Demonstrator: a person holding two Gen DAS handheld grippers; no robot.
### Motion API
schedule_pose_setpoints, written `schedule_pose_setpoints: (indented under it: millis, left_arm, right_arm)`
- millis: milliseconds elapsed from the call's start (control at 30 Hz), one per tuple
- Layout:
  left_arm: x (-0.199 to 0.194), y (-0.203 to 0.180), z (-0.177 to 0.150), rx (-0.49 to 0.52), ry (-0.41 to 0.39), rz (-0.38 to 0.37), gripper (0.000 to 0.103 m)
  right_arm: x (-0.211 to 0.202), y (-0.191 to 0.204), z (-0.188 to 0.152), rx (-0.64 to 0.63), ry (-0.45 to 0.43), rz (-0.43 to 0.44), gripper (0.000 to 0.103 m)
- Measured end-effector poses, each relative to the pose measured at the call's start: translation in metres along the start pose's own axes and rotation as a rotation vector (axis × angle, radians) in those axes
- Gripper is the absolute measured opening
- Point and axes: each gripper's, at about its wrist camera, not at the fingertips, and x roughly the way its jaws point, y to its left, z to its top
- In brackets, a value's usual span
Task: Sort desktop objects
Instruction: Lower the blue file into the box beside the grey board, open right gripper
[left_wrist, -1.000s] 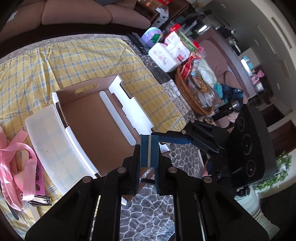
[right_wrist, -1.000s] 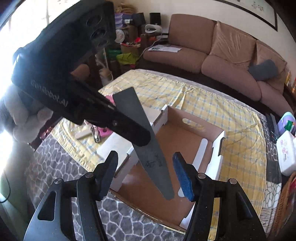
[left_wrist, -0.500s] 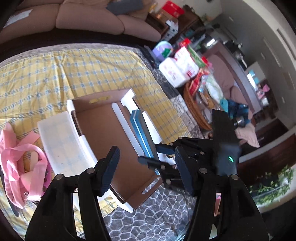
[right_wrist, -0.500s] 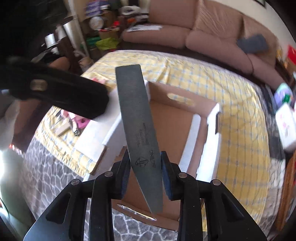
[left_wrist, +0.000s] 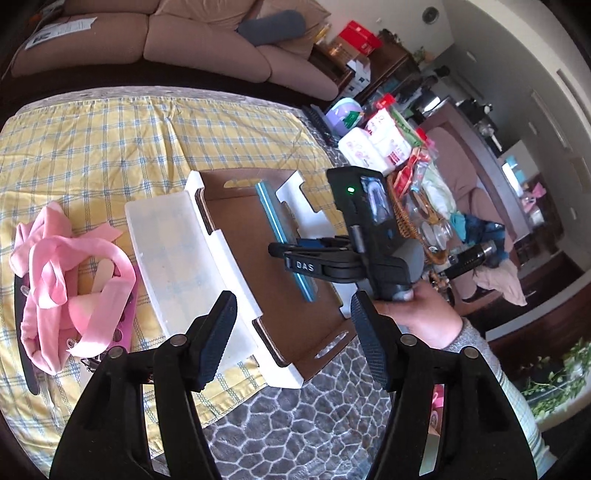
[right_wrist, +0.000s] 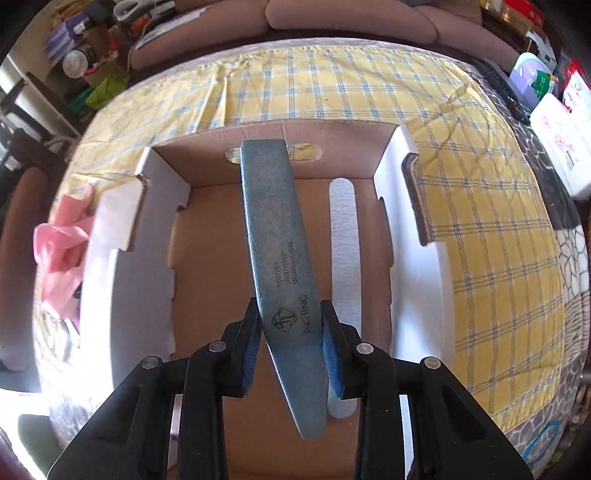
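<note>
A long dark grey nail file (right_wrist: 280, 258) with a blue core stands between the pads of my right gripper (right_wrist: 290, 332), which is shut on its lower part. It hangs over the open cardboard box (right_wrist: 258, 136), where a white nail file (right_wrist: 341, 258) lies flat on the floor. In the left wrist view the same grey file (left_wrist: 271, 210) shows edge-on inside the box (left_wrist: 251, 266), held by the right gripper (left_wrist: 284, 254) in a person's hand (left_wrist: 421, 310). My left gripper (left_wrist: 293, 336) is open and holds nothing, in front of the box's near edge.
A translucent white plastic container (left_wrist: 166, 251) leans on the box's left side. Left of it lies a pink cloth bag (left_wrist: 66, 277) with small tools. A yellow checked cloth (left_wrist: 110, 147) covers the table. A wicker basket (left_wrist: 410, 221) and wipe packs (left_wrist: 369, 147) stand at the right.
My left gripper let go of the grey file, opened and drew back. The right gripper shut on the file, rolled, and lowered it over the box.
</note>
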Motion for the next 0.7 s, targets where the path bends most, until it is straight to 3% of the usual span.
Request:
schedule_pose_setpoints:
  millis: [133,200,333,467,533,633,700]
  left_arm:
    - [0.0,0.002,-0.006,0.006,0.002,-0.006,0.062]
    - [-0.001,0.003,-0.008,0.008,0.001,-0.006,0.063]
    - [-0.006,0.004,-0.01,0.009,-0.006,-0.006,0.064]
    - [-0.009,0.006,-0.012,0.005,-0.011,-0.006,0.064]
    - [-0.009,0.006,-0.015,0.008,-0.011,0.0,0.064]
    - [-0.01,0.005,-0.018,0.013,-0.006,0.004,0.064]
    - [-0.01,0.005,-0.019,0.013,-0.005,0.008,0.064]
  right_arm:
    - [0.015,0.002,0.003,-0.023,0.012,-0.104,0.032]
    - [0.015,0.002,0.003,-0.02,-0.003,-0.114,0.046]
    - [0.007,0.005,-0.001,-0.02,-0.033,-0.099,0.049]
    - [0.004,0.009,-0.008,-0.048,-0.037,-0.103,0.038]
    - [0.009,0.013,-0.01,-0.083,-0.015,-0.158,0.037]
    - [0.013,0.012,-0.012,-0.08,-0.01,-0.161,0.037]
    - [0.015,0.01,-0.013,-0.076,-0.006,-0.155,0.028]
